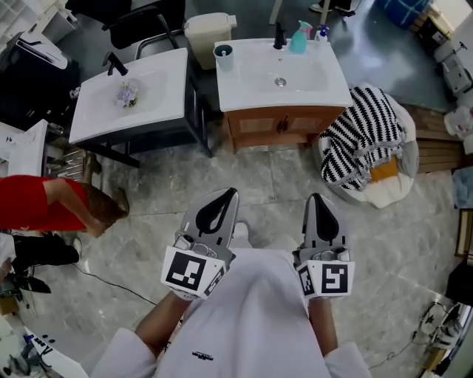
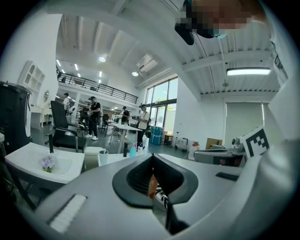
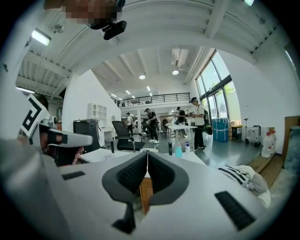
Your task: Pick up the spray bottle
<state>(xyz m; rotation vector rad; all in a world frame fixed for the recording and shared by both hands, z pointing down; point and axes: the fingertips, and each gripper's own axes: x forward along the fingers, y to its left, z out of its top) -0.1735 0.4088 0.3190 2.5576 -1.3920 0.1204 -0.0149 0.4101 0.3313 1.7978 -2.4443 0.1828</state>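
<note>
Standing on the sink, spray bottle, well beyond right gripper

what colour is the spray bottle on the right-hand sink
Teal; the plastic spray bottle shows best in the head view.

Floor: glossy grey marbled tiles under me.
Ahead of me: a white basin top on a wooden cabinet.
To its left: a second white basin table on dark legs, with a black office chair behind it.
To my right: a black-and-white striped cloth over a pale cushion, beside wooden planks.
Walls: white, with tall windows at the far end and a railed mezzanine.
Light: a ceiling strip light, round lamps, and daylight.
</note>
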